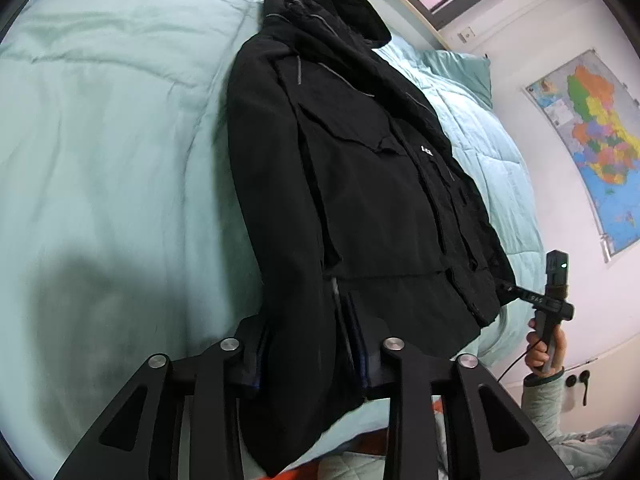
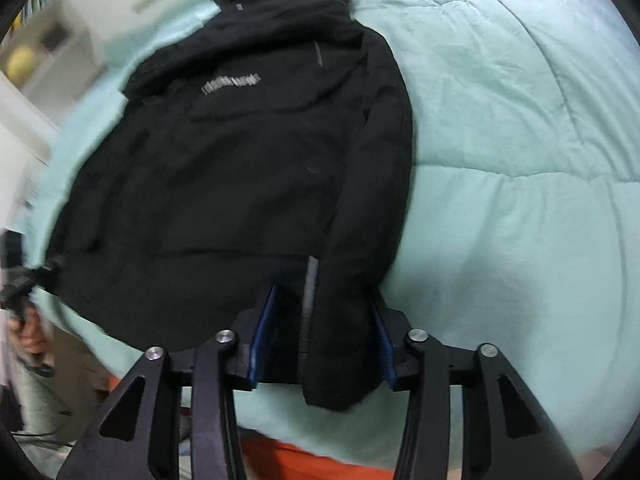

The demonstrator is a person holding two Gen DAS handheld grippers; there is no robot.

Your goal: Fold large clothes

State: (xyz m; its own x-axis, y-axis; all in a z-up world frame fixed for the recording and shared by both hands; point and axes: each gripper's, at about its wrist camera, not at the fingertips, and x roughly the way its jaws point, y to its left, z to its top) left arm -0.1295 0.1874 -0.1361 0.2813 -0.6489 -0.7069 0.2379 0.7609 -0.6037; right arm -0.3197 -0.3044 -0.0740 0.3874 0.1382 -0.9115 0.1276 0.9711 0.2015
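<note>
Jacket (image 1: pixel 360 184) folding is under way on a bed (image 1: pixel 100 128) covered with a pale green quilt, with both tools at the near hem. The black jacket lies front-up and lengthwise, hood (image 1: pixel 348 12) at the far end near a green pillow (image 1: pixel 460 72), hem hanging a little over the near edge.

Left tool (image 1: pixel 312 354) straddles the hem corner on its side, fingers spread with cloth lying between them; the pads appear not yet closed on the fabric. Right tool (image 2: pixel 320 344) does the same at the other corner: its blue-lined fingers (image 2: pixel 262 340) stand apart on either side of a strip of hem and sleeve end (image 2: pixel 340 376), without pinching it as far as the blurred view shows. Seen from the left wrist, the right tool (image 1: pixel 510 289) touches the jacket's side edge, held by the person's hand (image 1: pixel 544 348). A map (image 1: pixel 588 144) hangs on the wall to the right.

Judging by the layout, the step in hand is taking hold of the two hem corners, ahead of a fold of the lower half toward the hood. Next move probably calls for both tools to close firmly on the thick cloth, catching every layer, then lift together and carry the hem far and level, so the heavy jacket does not sag or slide off the near edge.
</note>
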